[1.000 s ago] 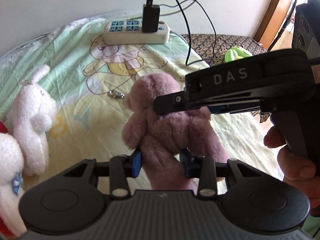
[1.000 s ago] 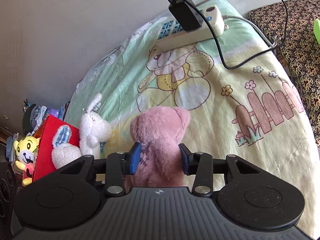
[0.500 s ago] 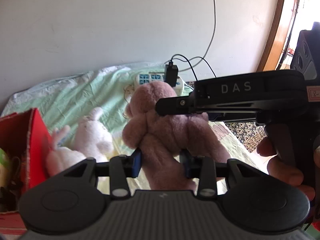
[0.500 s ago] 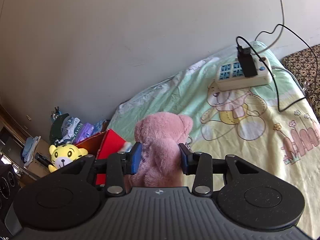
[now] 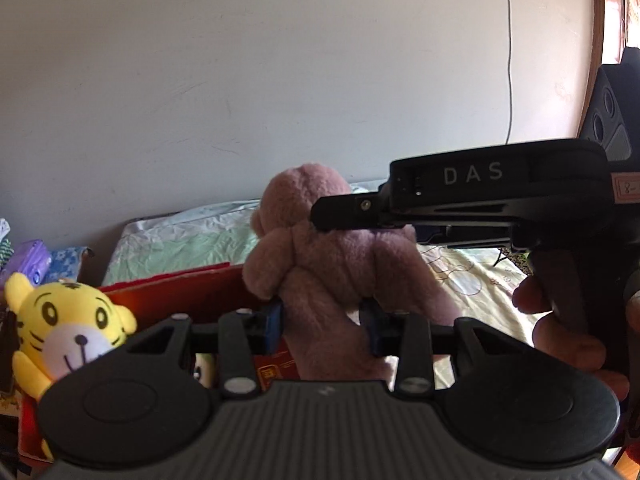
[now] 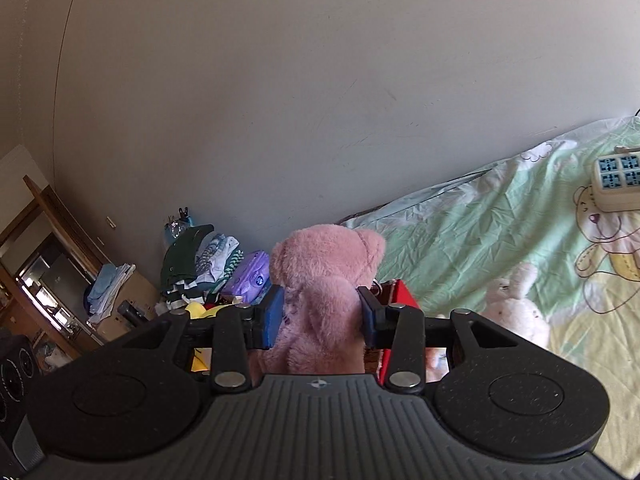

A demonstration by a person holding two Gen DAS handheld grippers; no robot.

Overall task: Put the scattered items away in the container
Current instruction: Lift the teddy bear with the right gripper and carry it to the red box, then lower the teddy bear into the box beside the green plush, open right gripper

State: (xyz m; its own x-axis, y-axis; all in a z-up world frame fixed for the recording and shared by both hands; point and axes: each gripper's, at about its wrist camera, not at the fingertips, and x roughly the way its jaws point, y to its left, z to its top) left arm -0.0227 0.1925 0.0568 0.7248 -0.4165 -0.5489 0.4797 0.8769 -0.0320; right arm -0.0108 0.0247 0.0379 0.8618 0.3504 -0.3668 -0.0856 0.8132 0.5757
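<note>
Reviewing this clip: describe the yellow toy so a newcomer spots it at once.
Start at the red box at the near end of the bed. The yellow tiger plush sits at its left edge, facing the camera. Unlike the pink bear, it has black stripes and a white muzzle.

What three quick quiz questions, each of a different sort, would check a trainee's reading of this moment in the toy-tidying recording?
1. True or false: both grippers are shut on the pink teddy bear.
2. Which toy already sits in the red box? A) yellow tiger plush B) green frog C) toy car
3. Fill in: the white rabbit plush lies on the ____.

Key
1. True: the left gripper pinches a leg; the right gripper clamps the body.
2. A, the yellow tiger plush.
3. Bed sheet, beside the box.
</note>
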